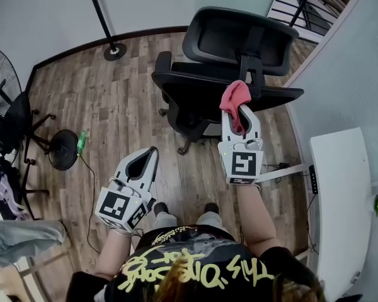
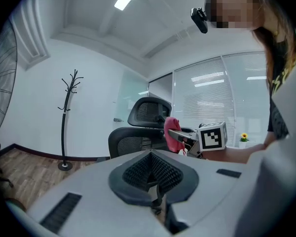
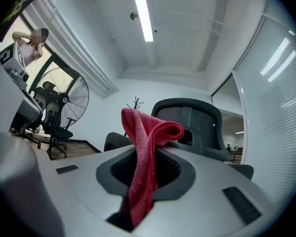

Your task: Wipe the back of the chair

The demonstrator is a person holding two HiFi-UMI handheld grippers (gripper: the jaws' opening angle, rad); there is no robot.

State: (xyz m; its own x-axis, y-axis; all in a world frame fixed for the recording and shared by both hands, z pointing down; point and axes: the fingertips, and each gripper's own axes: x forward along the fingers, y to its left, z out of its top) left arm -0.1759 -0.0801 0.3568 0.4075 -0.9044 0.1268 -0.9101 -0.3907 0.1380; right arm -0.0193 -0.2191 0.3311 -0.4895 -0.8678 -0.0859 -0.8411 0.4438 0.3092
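**Head view.** Black chair (image 1: 201, 87) at upper centre on wood floor (image 1: 113, 106), back side turned toward the person. Right gripper (image 1: 239, 113) held out at centre right, pinching a red cloth (image 1: 234, 97). Cloth bunch overlaps the chair's upper edge in frame; contact not resolvable from this angle. Left gripper (image 1: 150, 153) at lower left of centre, over bare floor, well apart from the chair.

**Left gripper view.** Jaws pressed together at the tips, nothing between them. Chair at mid-frame beyond, cloth and right gripper just to its right. Coat stand (image 2: 65, 117) at left by the wall.

**Right gripper view.** Jaws clamped on the cloth, which rises between them in a folded loop and trails down toward the bottom of the frame. Mesh chair back behind the cloth, right of centre, apparently not touching it. Fan (image 3: 64, 100) at left.

**Status (judgement).** Cloth in grip and brought up to the chair back. No sign of wiping under way. Left to do: press the cloth flat on the back and stroke across it. Essentially the whole wipe outstanding.
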